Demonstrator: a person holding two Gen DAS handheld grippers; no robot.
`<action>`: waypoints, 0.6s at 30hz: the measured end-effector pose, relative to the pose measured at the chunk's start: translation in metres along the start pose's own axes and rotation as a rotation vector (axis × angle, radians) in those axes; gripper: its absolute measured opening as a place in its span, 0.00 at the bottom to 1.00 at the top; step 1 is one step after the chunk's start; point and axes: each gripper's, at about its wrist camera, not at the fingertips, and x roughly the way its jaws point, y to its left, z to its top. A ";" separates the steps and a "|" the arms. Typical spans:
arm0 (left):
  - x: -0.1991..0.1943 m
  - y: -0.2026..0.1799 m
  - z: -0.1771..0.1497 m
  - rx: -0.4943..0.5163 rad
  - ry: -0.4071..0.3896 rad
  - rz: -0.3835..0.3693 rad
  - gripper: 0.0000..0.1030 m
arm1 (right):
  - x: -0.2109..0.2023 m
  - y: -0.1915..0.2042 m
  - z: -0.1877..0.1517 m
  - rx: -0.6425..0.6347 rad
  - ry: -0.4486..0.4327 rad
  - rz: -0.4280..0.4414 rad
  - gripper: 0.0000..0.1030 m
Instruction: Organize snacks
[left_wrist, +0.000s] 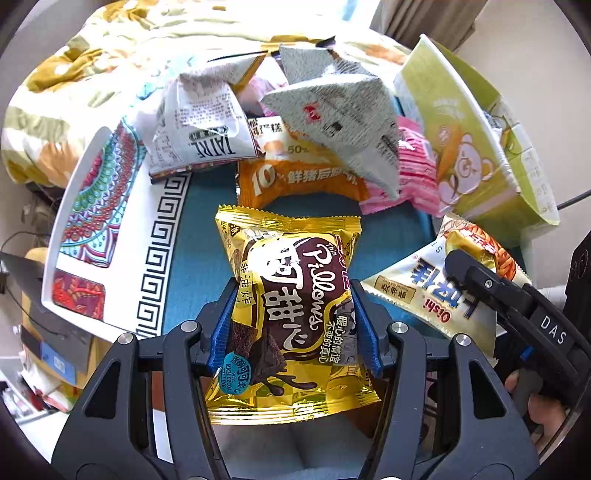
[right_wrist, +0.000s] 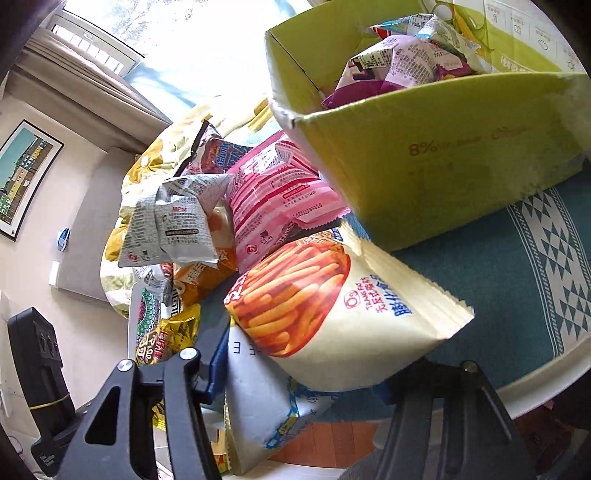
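A gold "Pillows" chocolate snack pack (left_wrist: 295, 295) hangs squeezed at its waist between the blue pads (left_wrist: 225, 328) of my left gripper (left_wrist: 295, 328), above the teal tray floor. My right gripper (right_wrist: 306, 369) is shut on a white pack of orange snack sticks (right_wrist: 332, 302); its left blue pad presses the pack's side and the pack hides the right finger. In the left wrist view, the right gripper (left_wrist: 465, 269) comes in from the right over the same white pack (left_wrist: 424, 291). The gold pack (right_wrist: 170, 339) shows at the lower left of the right wrist view.
An open green carton (right_wrist: 424, 166) holding several packs stands at the tray's far right, also green carton (left_wrist: 472, 140). A pile of grey (left_wrist: 343, 122), orange (left_wrist: 295, 181) and pink (left_wrist: 413, 173) packs lies behind. The tray has a patterned white rim (left_wrist: 110, 229); a floral blanket (left_wrist: 74, 74) lies beyond.
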 end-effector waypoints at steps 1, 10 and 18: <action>-0.005 -0.001 0.000 0.004 -0.006 -0.002 0.51 | -0.004 0.002 -0.001 -0.005 -0.004 0.000 0.54; -0.047 -0.025 -0.013 0.063 -0.085 -0.037 0.51 | -0.046 0.018 -0.007 -0.035 -0.074 -0.002 0.54; -0.087 -0.072 0.009 0.126 -0.181 -0.073 0.51 | -0.103 0.033 0.008 -0.089 -0.189 -0.004 0.54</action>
